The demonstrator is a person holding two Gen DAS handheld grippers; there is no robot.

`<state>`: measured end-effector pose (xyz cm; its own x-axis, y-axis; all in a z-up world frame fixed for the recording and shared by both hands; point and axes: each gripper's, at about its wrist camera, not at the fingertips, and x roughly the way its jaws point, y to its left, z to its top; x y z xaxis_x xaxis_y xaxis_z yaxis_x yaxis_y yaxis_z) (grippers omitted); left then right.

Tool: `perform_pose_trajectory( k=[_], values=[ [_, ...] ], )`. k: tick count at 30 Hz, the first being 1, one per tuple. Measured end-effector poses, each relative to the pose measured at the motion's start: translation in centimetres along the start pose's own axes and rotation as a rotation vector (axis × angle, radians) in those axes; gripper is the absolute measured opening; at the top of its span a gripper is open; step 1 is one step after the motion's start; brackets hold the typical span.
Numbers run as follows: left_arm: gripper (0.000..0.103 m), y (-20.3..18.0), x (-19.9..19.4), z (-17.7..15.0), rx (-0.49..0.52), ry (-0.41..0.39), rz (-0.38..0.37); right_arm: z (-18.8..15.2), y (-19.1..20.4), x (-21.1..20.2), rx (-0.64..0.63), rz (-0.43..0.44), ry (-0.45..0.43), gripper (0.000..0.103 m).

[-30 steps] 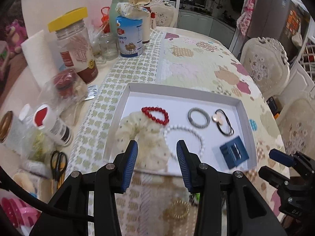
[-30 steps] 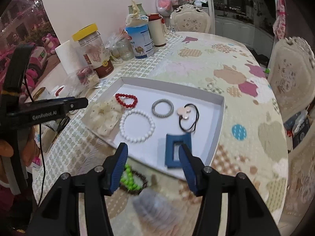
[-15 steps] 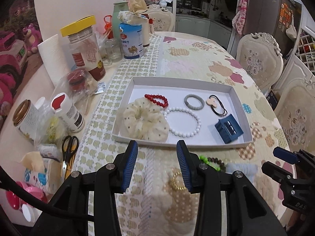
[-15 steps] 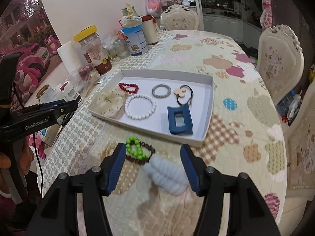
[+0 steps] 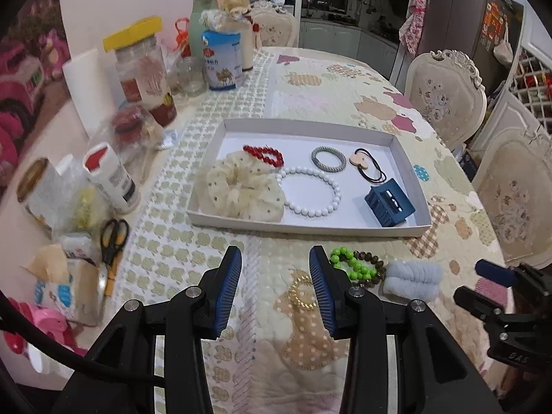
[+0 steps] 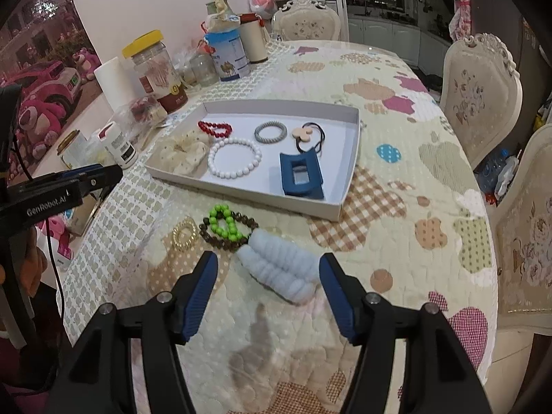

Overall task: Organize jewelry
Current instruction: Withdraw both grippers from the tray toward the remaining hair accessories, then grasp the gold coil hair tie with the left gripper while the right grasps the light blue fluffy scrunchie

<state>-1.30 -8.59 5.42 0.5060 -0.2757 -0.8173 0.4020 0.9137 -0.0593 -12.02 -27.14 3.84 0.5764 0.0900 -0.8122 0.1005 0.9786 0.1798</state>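
Observation:
A white tray (image 5: 303, 125) (image 6: 348, 172) holds a cream scrunchie (image 5: 245, 193), red bead bracelet (image 5: 264, 154), white bead bracelet (image 5: 308, 191), grey hair tie (image 5: 328, 159), black hair tie with a tan charm (image 5: 365, 165) and blue claw clip (image 5: 390, 201). In front of the tray on the cloth lie a gold ring bracelet (image 6: 184, 233), green bead bracelet (image 6: 224, 222), brown bead bracelet (image 6: 241, 233) and pale blue scrunchie (image 6: 283, 269). My left gripper (image 5: 274, 289) is open and empty near the gold bracelet. My right gripper (image 6: 269, 293) is open and empty, just short of the blue scrunchie.
Jars, a blue tin (image 5: 222, 60), a paper roll, bottles and scissors (image 5: 112, 238) crowd the table's left side. Ornate chairs (image 6: 479, 93) stand on the right. The patterned cloth (image 6: 396, 69) covers the table.
Both grippers have pulled back from the tray toward the table's near edge. The loose bracelets and blue scrunchie in front of the tray have come into view. Both stay open.

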Motion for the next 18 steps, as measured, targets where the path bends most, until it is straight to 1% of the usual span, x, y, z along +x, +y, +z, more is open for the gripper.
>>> perform_pose_trajectory(
  k=[6,12,14,18],
  values=[
    [0.031,1.6,2.1,-0.7,-0.075,0.099,-0.095,-0.9,-0.4,1.5,-0.009,-0.003,0.048,0.067],
    [0.031,1.5,5.0,-2.1,-0.088,0.201,-0.155,-1.1,-0.9,3.3,-0.017,0.000,0.087,0.067],
    [0.031,1.3,6.0,-2.5,-0.085,0.229,-0.158,-1.0,-0.9,3.7,-0.027,-0.002,0.091,0.067],
    [0.031,0.6,7.8,-3.2,-0.056,0.274,-0.137,-0.5,-0.8,4.4,-0.062,0.004,0.097,0.067]
  ],
)
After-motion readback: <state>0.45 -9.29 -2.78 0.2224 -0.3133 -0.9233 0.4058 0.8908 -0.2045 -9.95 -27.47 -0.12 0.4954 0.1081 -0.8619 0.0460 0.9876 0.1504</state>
